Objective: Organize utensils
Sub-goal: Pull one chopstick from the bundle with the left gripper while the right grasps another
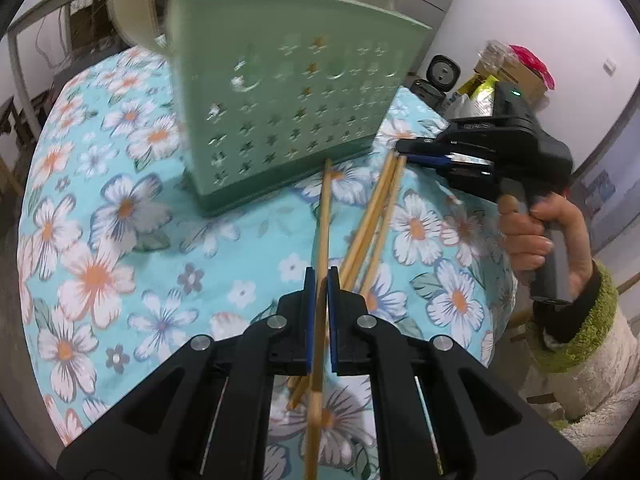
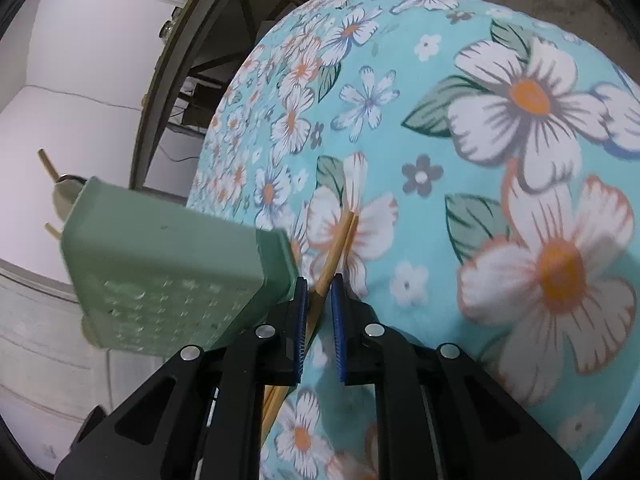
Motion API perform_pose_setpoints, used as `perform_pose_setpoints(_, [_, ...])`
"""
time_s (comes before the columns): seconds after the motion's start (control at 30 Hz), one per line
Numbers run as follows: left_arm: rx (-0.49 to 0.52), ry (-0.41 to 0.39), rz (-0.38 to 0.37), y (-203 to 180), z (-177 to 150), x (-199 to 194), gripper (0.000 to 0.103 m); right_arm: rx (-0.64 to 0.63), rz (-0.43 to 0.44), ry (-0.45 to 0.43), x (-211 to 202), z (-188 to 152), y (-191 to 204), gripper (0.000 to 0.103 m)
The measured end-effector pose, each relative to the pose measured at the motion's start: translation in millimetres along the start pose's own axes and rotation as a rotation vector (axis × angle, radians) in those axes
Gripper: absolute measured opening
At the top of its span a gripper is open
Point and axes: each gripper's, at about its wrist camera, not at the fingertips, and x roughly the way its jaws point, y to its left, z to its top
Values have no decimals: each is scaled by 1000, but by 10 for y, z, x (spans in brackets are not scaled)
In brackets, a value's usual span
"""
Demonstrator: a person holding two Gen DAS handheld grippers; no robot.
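Observation:
My left gripper (image 1: 320,276) is shut on one wooden chopstick (image 1: 325,220), which runs up toward the green perforated utensil holder (image 1: 280,100). Beside it, a few loose chopsticks (image 1: 376,208) lie fanned on the floral tablecloth. Their far ends sit at the tips of my right gripper (image 1: 402,150), held by a hand (image 1: 528,232). In the right wrist view, a pair of chopsticks (image 2: 340,240) passes between the narrow jaws of the right gripper (image 2: 319,284), with a thin gap at the pads. The holder (image 2: 160,256) is just to the left.
Cream ladles (image 1: 132,4) and chopstick ends stick out of the holder's top. The round table's cloth (image 1: 100,248) drops off at the edges. Boxes and bags (image 1: 500,72) and a black jar (image 1: 442,72) stand behind the right gripper. A metal shelf frame (image 2: 172,92) stands beyond the table.

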Motion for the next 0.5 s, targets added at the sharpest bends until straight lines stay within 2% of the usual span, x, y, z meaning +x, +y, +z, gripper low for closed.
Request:
perform_pose_setpoints(0.23, [-2, 34, 20, 51, 1, 13, 5, -68, 10, 49, -312, -214, -56, 13])
perform_pose_setpoints(0.37, [19, 79, 46, 19, 51, 120, 6, -92, 4, 72, -437, -303, -113, 14])
perform_pose_setpoints(0.43, [34, 101, 52, -7, 98, 175, 11, -92, 2, 76, -456, -318, -141, 15])
perform_pose_setpoints(0.5, [47, 95, 58, -26, 155, 203, 25, -93, 6, 76, -460, -311, -156, 15])
